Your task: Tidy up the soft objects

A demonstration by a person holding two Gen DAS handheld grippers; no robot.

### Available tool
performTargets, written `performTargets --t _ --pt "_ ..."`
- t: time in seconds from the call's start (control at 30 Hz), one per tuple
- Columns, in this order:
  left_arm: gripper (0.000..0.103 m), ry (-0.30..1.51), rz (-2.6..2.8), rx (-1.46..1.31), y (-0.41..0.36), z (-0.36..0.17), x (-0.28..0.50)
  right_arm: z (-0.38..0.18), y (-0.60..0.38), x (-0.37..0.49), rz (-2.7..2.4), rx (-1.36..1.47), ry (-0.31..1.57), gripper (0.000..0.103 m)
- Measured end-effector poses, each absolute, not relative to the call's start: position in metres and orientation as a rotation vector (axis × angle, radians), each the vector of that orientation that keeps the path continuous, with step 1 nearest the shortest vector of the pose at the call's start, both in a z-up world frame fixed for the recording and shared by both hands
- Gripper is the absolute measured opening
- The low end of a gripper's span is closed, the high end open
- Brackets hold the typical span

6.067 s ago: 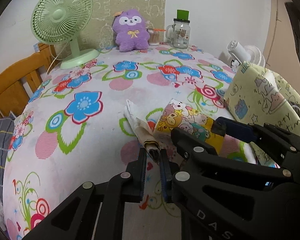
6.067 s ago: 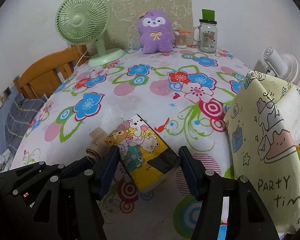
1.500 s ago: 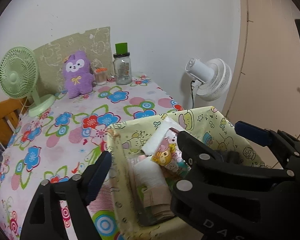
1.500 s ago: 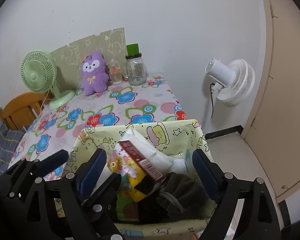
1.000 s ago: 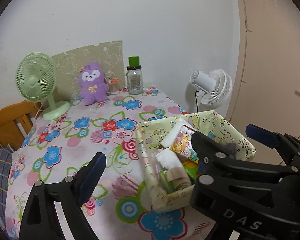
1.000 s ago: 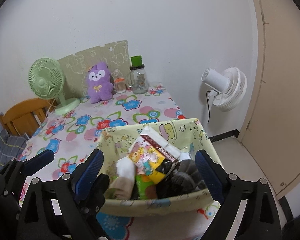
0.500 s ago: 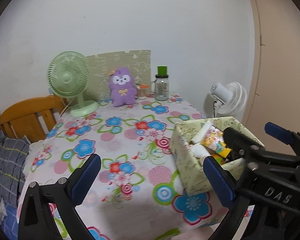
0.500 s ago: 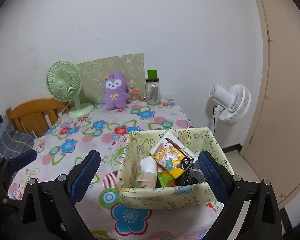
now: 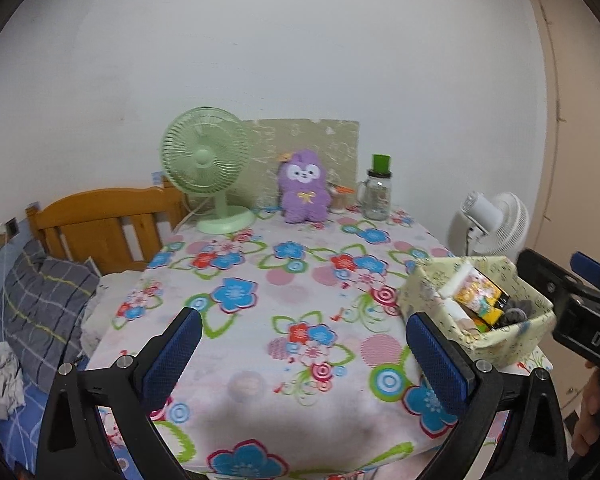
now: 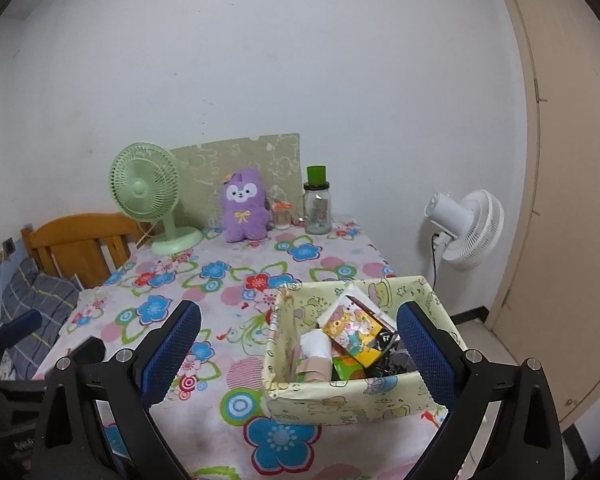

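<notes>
A pale yellow fabric bin stands at the table's near right corner. It holds a yellow cartoon tissue pack, a white roll, a beige cloth and a dark grey item. My right gripper hangs open in front of the bin, clear of it. In the left wrist view the bin sits at the right. My left gripper is wide open over the flowered tablecloth with nothing between its fingers. A purple plush sits upright at the table's far edge.
At the back stand a green desk fan, a glass jar with a green lid and a small container. A white floor fan is right of the table. A wooden headboard and grey plaid pillow lie left.
Both grippers have pulled back from the bin, which now looks smaller. The left wrist view has swung left, so the bin has slid to its right edge. The left jaws stand a little wider.
</notes>
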State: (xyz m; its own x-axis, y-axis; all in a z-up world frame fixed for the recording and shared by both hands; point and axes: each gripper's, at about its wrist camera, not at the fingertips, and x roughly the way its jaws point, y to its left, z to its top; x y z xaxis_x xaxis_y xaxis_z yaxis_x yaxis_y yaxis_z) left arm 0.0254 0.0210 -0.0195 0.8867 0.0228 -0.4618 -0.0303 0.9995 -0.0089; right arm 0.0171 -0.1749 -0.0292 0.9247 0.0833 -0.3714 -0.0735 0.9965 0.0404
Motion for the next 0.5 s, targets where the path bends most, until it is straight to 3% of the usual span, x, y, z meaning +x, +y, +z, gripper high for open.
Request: performTargets --t 0.5 --pt "0.103 0.455 0.043 -0.050 0.035 -0.016 0.020 -0.028 -0.165 0.008 0.103 0.010 0.364 0.102"
